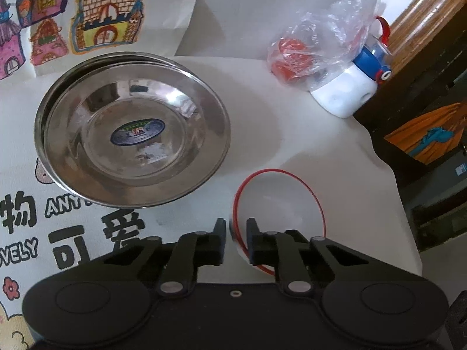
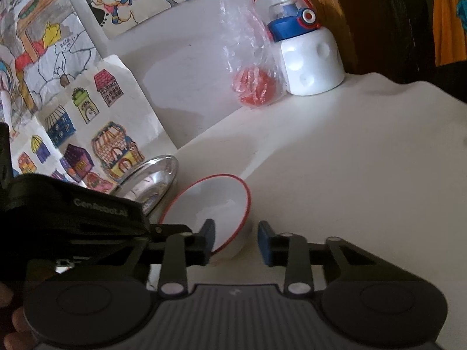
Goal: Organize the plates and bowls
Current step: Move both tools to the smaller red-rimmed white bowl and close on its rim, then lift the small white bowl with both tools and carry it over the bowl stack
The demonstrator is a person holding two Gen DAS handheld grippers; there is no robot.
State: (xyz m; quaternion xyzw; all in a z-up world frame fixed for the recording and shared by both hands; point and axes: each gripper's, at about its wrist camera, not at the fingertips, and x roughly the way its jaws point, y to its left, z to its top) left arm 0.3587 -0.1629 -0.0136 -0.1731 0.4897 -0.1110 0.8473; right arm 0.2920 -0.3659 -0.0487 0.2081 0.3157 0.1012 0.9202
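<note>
A white bowl with a red rim (image 1: 280,204) stands on the pale table, to the right of a stack of steel plates (image 1: 134,134). My left gripper (image 1: 236,224) is shut on the bowl's near left rim, which runs between its fingers. In the right wrist view the bowl (image 2: 216,204) looks tilted, and the steel plates (image 2: 154,178) lie behind it to the left. My right gripper (image 2: 235,227) straddles the bowl's near right wall, with one finger inside. A small gap shows at the outer finger (image 2: 264,245). The left gripper's housing (image 2: 87,213) fills the left side there.
A white bottle with a blue lid and red strap (image 1: 347,87) (image 2: 309,61) stands at the back, beside a clear plastic bag holding red things (image 1: 294,58) (image 2: 254,87). Coloured drawings (image 1: 108,11) lean at the back left. The table's edge (image 1: 388,169) drops off on the right.
</note>
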